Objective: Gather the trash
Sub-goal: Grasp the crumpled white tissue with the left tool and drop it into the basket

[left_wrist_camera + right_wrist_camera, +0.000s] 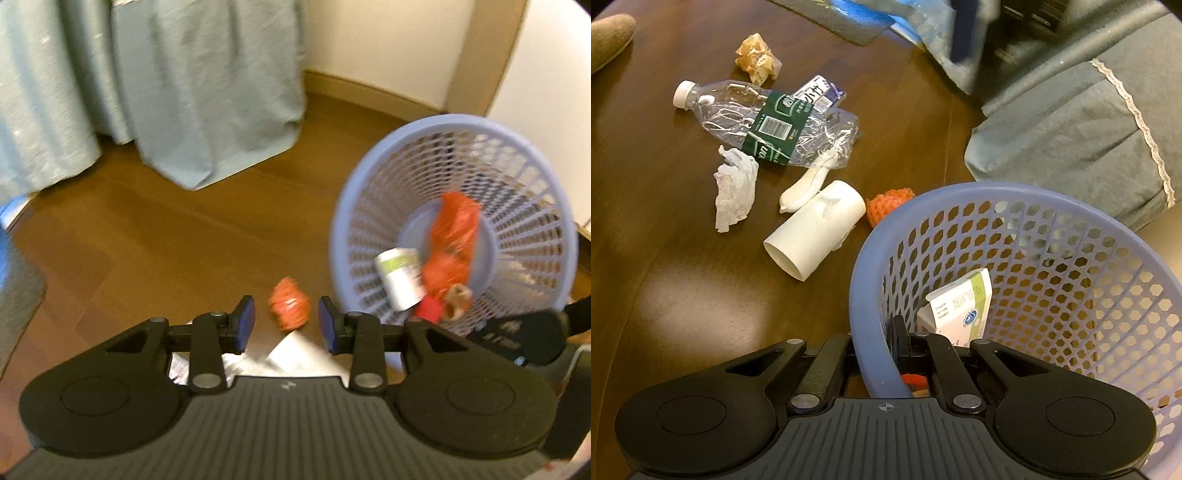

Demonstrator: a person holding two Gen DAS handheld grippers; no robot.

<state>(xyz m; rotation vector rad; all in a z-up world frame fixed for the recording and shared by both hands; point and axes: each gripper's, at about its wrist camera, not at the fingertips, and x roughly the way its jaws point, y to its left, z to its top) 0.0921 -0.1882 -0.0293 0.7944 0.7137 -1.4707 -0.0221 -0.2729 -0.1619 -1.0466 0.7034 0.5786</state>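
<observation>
The lavender mesh basket [1052, 206] is seen tipped toward the cameras, and its near rim is pinched by the right tool [886, 347], whose fingers are clamped shut on the plastic, one outside the wall and one inside. Inside the basket, a white-and-green carton [956, 306] is leaned against the wall, and from the left wrist view an orange plastic bag [452, 240] and a brownish crumpled scrap [458, 295] are also seen lying in there. The left tool [287, 325] is held over the wooden floor [166, 240] just beside the basket with its blue pads [246, 321] parted and nothing gripped; an orange crumpled ball [289, 307] is seen in the gap between them, blurry, and whether it's on the floor or in the air can't really be told. Still scattered on the floor to the left of the basket: a crushed clear bottle [768, 122] with a green label, a white paper tube [816, 229], a crumpled white tissue [735, 188], a tan paper wad [757, 57], and an orange net-like lump [886, 205] sitting right against the basket's outer wall. Teal fabric [184, 92] is draped down to the floor behind everything.
</observation>
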